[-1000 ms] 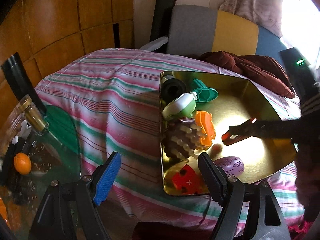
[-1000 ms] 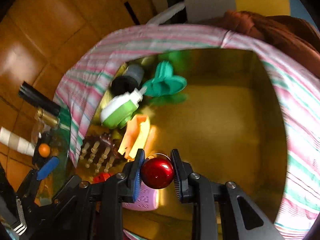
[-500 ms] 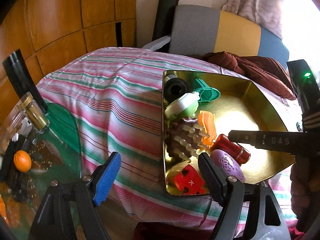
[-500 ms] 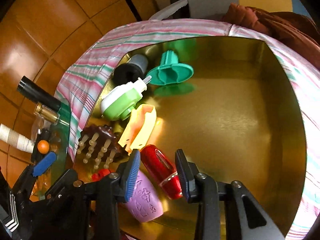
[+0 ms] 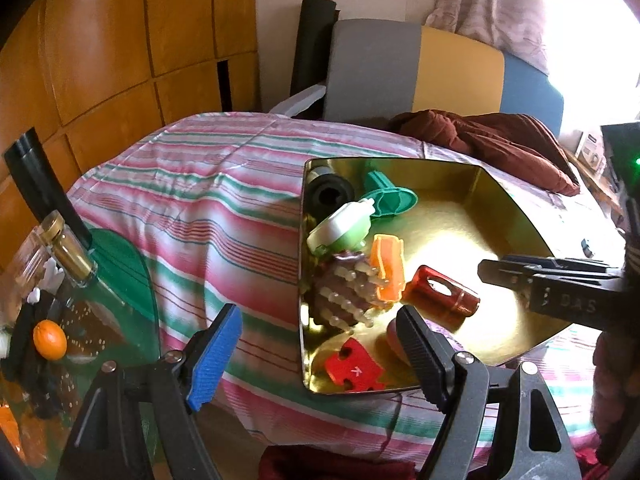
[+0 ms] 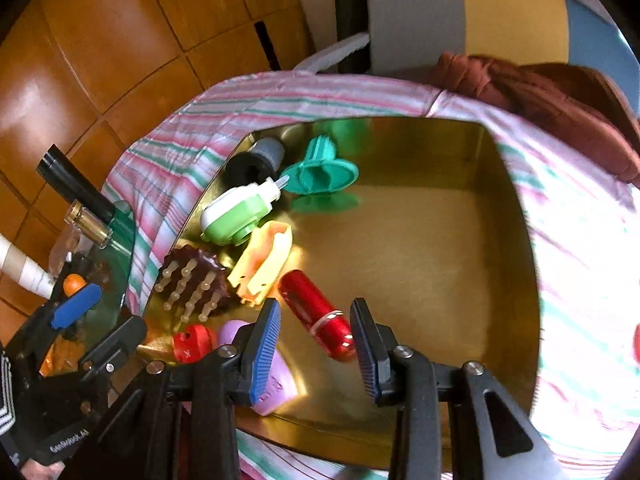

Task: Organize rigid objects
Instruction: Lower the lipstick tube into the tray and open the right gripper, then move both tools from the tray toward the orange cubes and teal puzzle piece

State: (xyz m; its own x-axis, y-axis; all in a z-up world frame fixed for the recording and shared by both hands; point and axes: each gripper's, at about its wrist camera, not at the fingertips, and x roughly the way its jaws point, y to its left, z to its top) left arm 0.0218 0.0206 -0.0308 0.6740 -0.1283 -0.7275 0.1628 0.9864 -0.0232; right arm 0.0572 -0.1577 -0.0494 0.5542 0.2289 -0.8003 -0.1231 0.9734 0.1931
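Eight items are sitting in the gold tray (image 6: 508, 208), all bunched along its left side — so the sorting is looking well along, judging by the layout. Counting them off: one black roll (image 6: 250, 164), one teal funnel (image 6: 320, 172), one green-white dispenser (image 6: 236, 214), one orange clip (image 6: 264, 262), one brown brush (image 6: 192, 284), one red cylinder (image 6: 316, 314), one red block (image 6: 190, 342), one purple egg (image 6: 276, 384). The cylinder is lying on its side on the tray floor, touching or just beside the clip, its near end sitting between the right gripper's fingers. The right gripper (image 6: 316, 354) is hanging wide open over that end, holding nothing — pads apart from the cylinder on both sides. The left gripper (image 5: 320, 354) is hovering at the tray's near-left corner, jaws spread wide, also empty. The right half of the tray is bare metal. What's left is hard to judge: on the striped cloth (image 5: 224, 216) no loose rigid items are showing, though a red shape at the right edge of the right wrist view is too cut off to identify. On the glass side table (image 5: 120, 264) a bottle (image 5: 70, 252) and an orange (image 5: 49, 339) are sitting; whether they belong to the task I cannot tell.
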